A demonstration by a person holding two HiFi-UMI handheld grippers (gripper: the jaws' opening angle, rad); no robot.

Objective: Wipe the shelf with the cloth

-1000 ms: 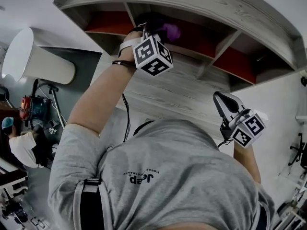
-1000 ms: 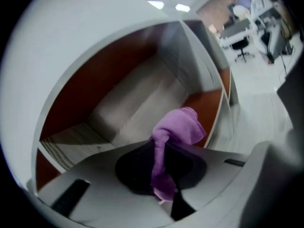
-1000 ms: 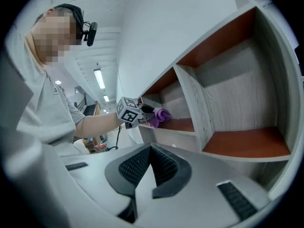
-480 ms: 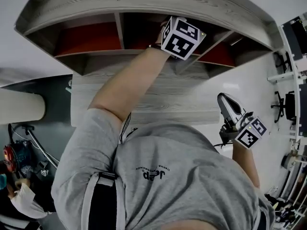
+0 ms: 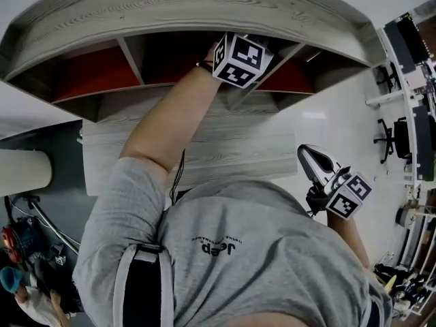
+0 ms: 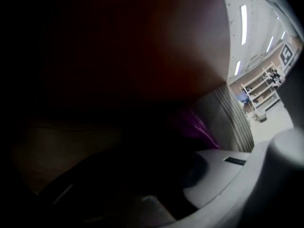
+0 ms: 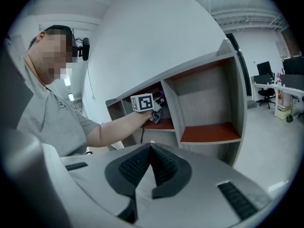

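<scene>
The shelf unit (image 5: 204, 9) is grey wood with red-orange boards (image 7: 209, 132). My left arm reaches into its middle compartment. In the head view only the left gripper's marker cube (image 5: 238, 58) shows, with the jaws hidden in the dark recess. The left gripper view is very dark; a fold of purple cloth (image 6: 198, 127) lies at the jaws against the compartment's floor, beside the grey divider (image 6: 232, 120). From the right gripper view the left gripper (image 7: 156, 112) sits low over the red board. My right gripper (image 5: 306, 154) hangs away from the shelf, shut and empty (image 7: 152, 163).
The unit has compartments left and right of the one I am in, split by upright dividers (image 7: 171, 113). A white floor (image 5: 327, 121) spreads to the right. Desks and chairs (image 7: 266, 91) stand far off. A white cylinder (image 5: 24, 172) lies at the left.
The left gripper slid rightward and deeper into the middle compartment, and the purple cloth dropped out of the head view. The right gripper stayed about where it was.
</scene>
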